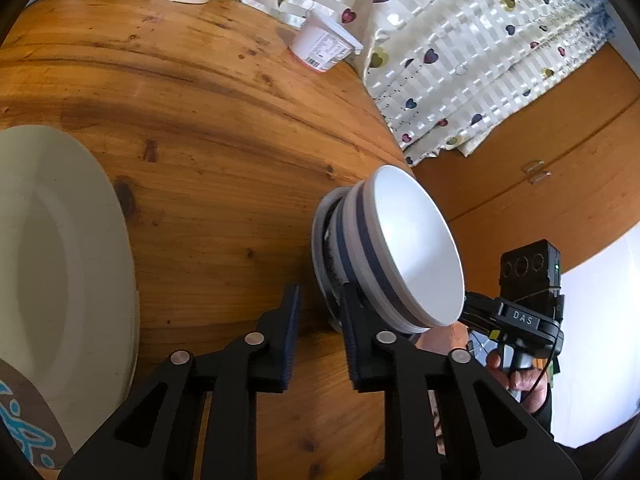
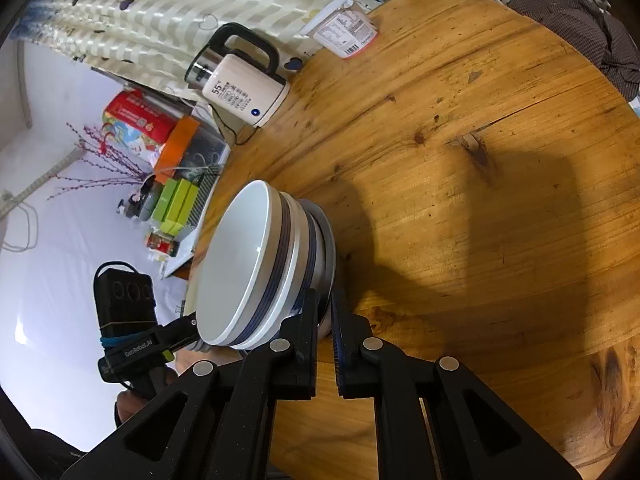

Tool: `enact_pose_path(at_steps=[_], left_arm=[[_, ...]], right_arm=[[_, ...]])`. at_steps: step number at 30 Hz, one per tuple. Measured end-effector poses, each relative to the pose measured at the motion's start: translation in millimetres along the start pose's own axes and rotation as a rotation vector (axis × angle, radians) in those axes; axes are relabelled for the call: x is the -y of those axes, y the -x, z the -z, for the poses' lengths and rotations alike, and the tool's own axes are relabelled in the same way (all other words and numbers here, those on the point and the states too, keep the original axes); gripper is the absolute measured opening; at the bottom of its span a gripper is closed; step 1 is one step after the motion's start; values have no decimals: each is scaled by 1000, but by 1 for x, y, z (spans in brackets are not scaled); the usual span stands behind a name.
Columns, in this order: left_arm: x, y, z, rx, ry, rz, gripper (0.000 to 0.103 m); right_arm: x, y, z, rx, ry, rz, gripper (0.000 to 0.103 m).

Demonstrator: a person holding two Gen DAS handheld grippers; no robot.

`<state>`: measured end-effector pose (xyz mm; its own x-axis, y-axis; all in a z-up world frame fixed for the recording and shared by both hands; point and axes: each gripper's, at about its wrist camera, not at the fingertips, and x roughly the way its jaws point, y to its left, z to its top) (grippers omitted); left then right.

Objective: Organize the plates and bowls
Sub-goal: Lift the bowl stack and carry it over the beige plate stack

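- The stack of bowls [image 1: 416,248] sits on a grey plate [image 2: 326,236] near the table's [image 1: 200,160] near edge, between the two grippers.
- Right gripper [image 2: 323,294]: jaws all but together. The grey plate's near rim seems to be pinched between them, and the stack rises just left of its fingers.
- Left gripper [image 1: 320,290]: jaws apart with only bare wood between them. The stack lies just to its right, and its right finger overlaps the plate's rim; I cannot tell if they touch.
- A large white plate [image 1: 60,240] lies well apart on the far left, nearer the left hand.
- As I judge it, the next move depends on that sideways offset: the left jaws must shift right to take the rim.
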<state>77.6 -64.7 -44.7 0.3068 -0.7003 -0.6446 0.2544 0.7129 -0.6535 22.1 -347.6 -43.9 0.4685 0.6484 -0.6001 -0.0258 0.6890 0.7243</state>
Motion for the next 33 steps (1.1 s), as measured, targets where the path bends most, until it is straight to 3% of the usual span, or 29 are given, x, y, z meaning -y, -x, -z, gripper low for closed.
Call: enact_pose_path(at_steps=[9, 33], left_arm=[[-2, 0, 1, -10, 17, 42, 9], [5, 9, 0, 19, -10, 25, 9]], right_arm=[[0, -1, -1, 9, -5, -6, 7], [-2, 1, -3, 13, 12, -4, 7]])
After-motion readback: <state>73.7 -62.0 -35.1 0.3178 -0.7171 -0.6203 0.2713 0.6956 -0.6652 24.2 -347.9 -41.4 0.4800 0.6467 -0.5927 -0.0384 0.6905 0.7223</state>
